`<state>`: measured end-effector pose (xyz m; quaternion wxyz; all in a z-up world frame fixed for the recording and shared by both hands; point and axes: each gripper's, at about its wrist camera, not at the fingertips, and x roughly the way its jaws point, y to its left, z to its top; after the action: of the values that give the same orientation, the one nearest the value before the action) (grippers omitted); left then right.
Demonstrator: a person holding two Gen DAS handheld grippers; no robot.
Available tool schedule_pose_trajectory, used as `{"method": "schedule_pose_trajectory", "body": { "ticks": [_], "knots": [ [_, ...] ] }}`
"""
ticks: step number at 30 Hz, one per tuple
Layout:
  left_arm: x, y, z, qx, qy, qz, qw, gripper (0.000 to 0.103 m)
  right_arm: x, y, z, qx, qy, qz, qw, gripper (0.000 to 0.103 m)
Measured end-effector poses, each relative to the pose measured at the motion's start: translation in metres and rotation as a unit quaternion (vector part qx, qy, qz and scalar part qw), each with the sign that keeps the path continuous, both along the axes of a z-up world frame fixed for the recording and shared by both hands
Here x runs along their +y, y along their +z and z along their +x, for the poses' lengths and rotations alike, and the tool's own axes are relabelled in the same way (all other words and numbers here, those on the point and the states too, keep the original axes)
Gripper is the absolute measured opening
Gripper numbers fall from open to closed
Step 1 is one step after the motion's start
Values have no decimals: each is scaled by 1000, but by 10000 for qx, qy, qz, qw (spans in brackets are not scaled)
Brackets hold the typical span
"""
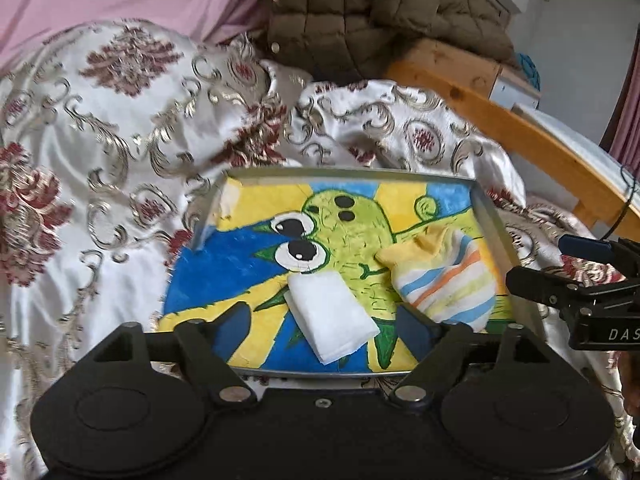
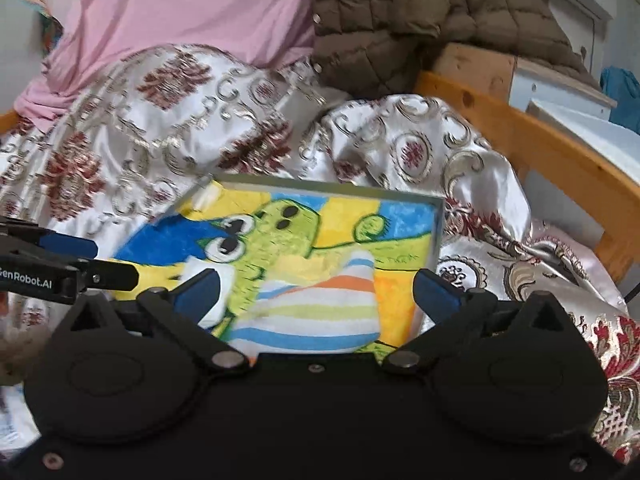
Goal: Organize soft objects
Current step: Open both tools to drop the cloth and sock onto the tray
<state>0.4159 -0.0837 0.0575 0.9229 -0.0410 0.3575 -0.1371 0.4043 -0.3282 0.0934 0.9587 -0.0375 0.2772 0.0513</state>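
A metal tray [image 1: 494,220] lined with a bright cartoon picture sits on a patterned bedspread [image 1: 100,152], and two soft things lie in it. In the left wrist view, a folded white cloth [image 1: 332,316] lies near the tray's 6 o'clock edge, and a striped sock [image 1: 444,276] lies just beside it at about 3 o'clock from the cloth. The left gripper [image 1: 324,326] has its jaws wide apart on either side of the cloth, not pressing it. The right gripper [image 2: 316,294] also stands wide apart, its blue fingers [image 2: 198,292] clear of the sock, which lies between them. A brown padded jacket [image 1: 360,4] is heaped at 12 o'clock beyond the bedspread, beside a wooden bed rail [image 1: 532,148].
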Motion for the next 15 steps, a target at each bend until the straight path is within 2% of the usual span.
{"method": "schedule_pose_trajectory", "body": {
  "ticks": [6, 11, 15],
  "knots": [
    [11, 32, -41, -374, 115, 68, 9992, 100, 13, 31, -42, -284, 104, 158, 9994, 102],
    [19, 53, -89, -890, 350, 272, 9950, 102, 15, 52, -90, -565, 117, 537, 9969, 102],
    [23, 65, -129, -1238, 407, 465, 9904, 102, 18, 58, -133, -711, 147, 573, 9957, 102]
  ]
}}
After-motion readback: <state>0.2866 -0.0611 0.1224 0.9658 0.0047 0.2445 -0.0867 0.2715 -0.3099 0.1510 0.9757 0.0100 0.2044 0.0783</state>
